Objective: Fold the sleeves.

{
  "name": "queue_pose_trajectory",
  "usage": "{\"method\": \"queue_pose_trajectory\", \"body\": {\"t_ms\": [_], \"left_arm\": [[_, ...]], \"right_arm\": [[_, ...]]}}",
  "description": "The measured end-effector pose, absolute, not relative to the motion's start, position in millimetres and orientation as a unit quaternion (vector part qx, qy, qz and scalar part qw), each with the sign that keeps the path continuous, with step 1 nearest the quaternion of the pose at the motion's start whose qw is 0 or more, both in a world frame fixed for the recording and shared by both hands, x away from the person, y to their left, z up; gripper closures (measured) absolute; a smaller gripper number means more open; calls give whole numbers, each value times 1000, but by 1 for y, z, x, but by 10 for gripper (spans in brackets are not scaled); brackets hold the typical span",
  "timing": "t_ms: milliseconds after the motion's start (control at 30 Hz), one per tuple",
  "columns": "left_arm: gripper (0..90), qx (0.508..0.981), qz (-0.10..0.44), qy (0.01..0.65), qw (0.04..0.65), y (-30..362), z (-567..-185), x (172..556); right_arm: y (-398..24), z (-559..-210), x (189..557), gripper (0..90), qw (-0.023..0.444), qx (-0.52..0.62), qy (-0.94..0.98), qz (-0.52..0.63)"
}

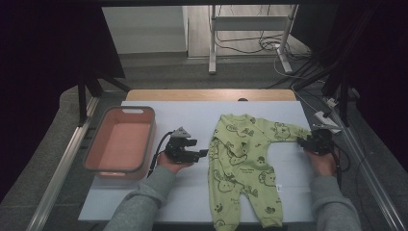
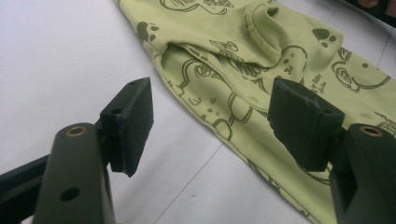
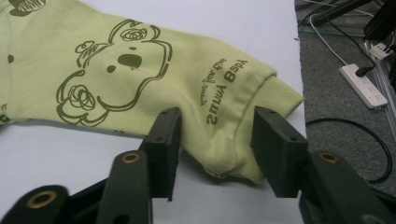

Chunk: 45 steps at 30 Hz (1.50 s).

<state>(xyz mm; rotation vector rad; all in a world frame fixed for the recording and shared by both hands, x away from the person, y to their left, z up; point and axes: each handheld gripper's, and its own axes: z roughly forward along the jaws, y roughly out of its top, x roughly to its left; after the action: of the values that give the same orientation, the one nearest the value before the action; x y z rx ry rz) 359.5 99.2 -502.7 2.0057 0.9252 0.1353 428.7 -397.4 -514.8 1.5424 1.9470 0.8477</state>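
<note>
desk (image 1: 144, 202): white sheet over it; the work sits on the right half.
bin (image 1: 94, 144): pink, at the left of the desk, well apart from the garment; nothing seen in it.
romper (image 1: 238, 163): green baby suit with animal print, flat on the desk, neck toward the far edge, legs toward the person. One sleeve (image 3: 224, 88) lies stretched out toward the desk's right edge.
step: a grasp on the cuff (image 3: 261, 112), judged the opening of a fold or a lift. Nothing is raised from the sheet yet.
right gripper (image 3: 215, 140): low and level at the sleeve end, hand resting near the right edge of the desk. Jaws stand either side of the cuff with the cloth between them. The left pad looks to be against the fabric; a gap shows at the other pad. Not yet a firm pinch, as far as I can tell.
left gripper (image 2: 210, 116): held above the sheet just left of the romper's shoulder, aimed across at it. Jaws spread, holding nothing.
next move: the right jaws need to close fully on the cuff, catching both layers, before any pull. The left probably has to reach the near shoulder or side seam so the body stays flat while the sleeve moves.
risk: a pull on one layer alone would slip off or bunch the sleeve.
</note>
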Motion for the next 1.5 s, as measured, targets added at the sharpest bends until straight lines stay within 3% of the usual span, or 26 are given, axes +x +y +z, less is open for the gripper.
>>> {"method": "queue_pose_trajectory", "body": {"t_ms": [167, 400, 1500], "left_arm": [[313, 810, 54, 374, 448, 99, -503, 360], [313, 811, 53, 374, 447, 99, -503, 360], [314, 806, 52, 374, 455, 101, -500, 359]], "right_arm": [[-394, -515, 429, 695, 259, 559, 724, 310], [-396, -513, 428, 791, 243, 563, 718, 328], [-379, -494, 415, 809, 250, 528, 706, 400]]}}
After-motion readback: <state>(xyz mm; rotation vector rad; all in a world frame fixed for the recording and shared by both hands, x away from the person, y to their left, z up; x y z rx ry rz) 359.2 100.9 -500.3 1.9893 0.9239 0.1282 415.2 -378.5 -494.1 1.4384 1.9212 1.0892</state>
